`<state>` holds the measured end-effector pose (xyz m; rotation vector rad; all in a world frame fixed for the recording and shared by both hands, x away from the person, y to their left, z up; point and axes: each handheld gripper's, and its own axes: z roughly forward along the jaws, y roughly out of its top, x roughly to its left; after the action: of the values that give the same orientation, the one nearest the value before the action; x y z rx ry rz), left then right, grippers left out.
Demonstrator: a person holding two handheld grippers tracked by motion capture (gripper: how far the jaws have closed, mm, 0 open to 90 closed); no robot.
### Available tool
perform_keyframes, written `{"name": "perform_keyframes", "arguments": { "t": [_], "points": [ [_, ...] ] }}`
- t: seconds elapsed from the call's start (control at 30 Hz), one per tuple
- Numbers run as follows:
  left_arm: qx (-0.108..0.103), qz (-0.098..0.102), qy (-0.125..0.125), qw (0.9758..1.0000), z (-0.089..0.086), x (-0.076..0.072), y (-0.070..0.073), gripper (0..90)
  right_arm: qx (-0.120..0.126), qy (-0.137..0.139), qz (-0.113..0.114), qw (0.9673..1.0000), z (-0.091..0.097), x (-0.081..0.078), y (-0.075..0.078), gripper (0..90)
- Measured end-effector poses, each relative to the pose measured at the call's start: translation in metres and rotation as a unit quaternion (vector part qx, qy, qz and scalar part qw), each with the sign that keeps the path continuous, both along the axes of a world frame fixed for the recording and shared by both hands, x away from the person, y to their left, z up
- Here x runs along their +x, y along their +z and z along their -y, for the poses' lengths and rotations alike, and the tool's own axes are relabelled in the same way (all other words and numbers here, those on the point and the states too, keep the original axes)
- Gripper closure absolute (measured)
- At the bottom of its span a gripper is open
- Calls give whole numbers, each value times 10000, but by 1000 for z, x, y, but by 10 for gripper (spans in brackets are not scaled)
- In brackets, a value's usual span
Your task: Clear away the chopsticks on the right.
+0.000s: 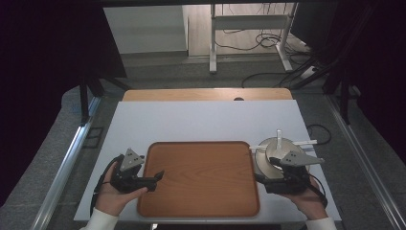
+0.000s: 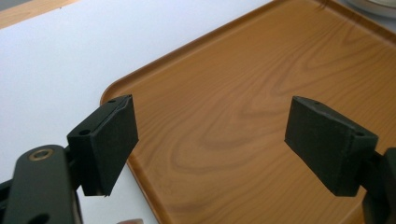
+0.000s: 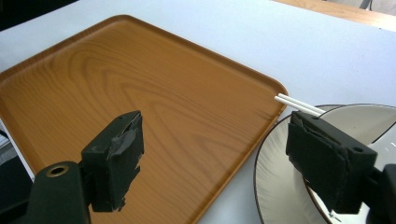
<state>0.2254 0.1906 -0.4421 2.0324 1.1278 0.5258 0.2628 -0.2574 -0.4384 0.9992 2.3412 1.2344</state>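
Left gripper (image 1: 160, 175) jaws wide, empty, over tray (image 1: 198, 179) left edge, right gripper (image 1: 258, 178) jaws wide, empty, beside plate (image 1: 268, 155) lower right

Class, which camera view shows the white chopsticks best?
The high view: the white chopsticks lie full length across the plate, right of the wooden tray. The right gripper view catches their ends beside the tray's corner. The left gripper view gives tray and table.

Both hands wear white sleeves. The left gripper (image 1: 160, 175) and right gripper (image 1: 262, 179) are black, each topped by a grey three-cornered plate and trailing a black cable. Blocky black fingers (image 2: 108, 140), seemingly rubber-padded, with small screw holes.
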Motion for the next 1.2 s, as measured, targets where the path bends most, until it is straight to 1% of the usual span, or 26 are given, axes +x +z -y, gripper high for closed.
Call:
{"name": "perform_keyframes", "arguments": {
  "t": [0.07,0.2,0.27,0.3,0.37,0.43,0.5,0.53,0.6,0.63,0.7,0.8,0.9,0.97,1.03,1.1,1.13,1.17,1.2],
  "points": [
    [45,23,-24,10000,1,-1,0,161,-3,22,-16,10000,1,1,-1,192],
    [23,54,-38,10000,2,-2,1,160,-17,50,-32,10000,4,-1,-2,202],
    [26,84,-92,9999,2,-3,2,160,-66,17,-13,10000,4,-1,0,205],
    [62,77,-146,9998,2,-3,2,160,-66,17,-13,10000,4,-1,0,205],
    [84,119,-127,9998,1,-5,4,159,-53,53,52,10000,0,-3,4,240],
    [-3,185,-145,9997,1,-7,8,160,-84,72,47,9999,-2,-5,3,258],
    [-44,204,-165,9996,0,-9,10,161,-101,94,38,9999,-3,-6,3,268],
    [-26,184,-177,9997,0,-9,9,160,-133,124,15,9998,-6,-5,2,290],
    [33,135,-163,9998,0,-7,6,160,-143,143,4,9998,-7,-4,2,302],
    [33,79,-122,9999,-2,-5,4,160,-179,190,-8,9997,-8,-2,2,322],
    [9,68,-93,9999,-2,-5,3,160,-195,221,-32,9996,-8,-1,2,345],
    [-9,42,-32,10000,-4,-3,2,161,-157,169,-88,9997,-2,2,4,381],
    [28,47,0,10000,-3,-4,2,165,-95,109,-123,9998,5,3,6,421],
    [59,65,10,10000,-2,-5,1,167,-141,7,-169,9998,8,4,9,452],
    [79,86,16,9999,0,-5,0,171,-204,34,-193,9996,11,5,13,493],
    [115,77,8,9999,1,-5,-1,174,-277,-4,-197,9994,13,8,15,534],
    [126,72,-5,9999,1,-5,-2,174,-277,-4,-197,9994,13,8,15,534],
    [132,55,-1,9999,1,-5,-3,177,-300,-74,-167,9994,16,12,17,580],
    [132,55,-1,9999,1,-5,-3,177,-300,-74,-167,9994,16,12,17,580]
  ]
}}
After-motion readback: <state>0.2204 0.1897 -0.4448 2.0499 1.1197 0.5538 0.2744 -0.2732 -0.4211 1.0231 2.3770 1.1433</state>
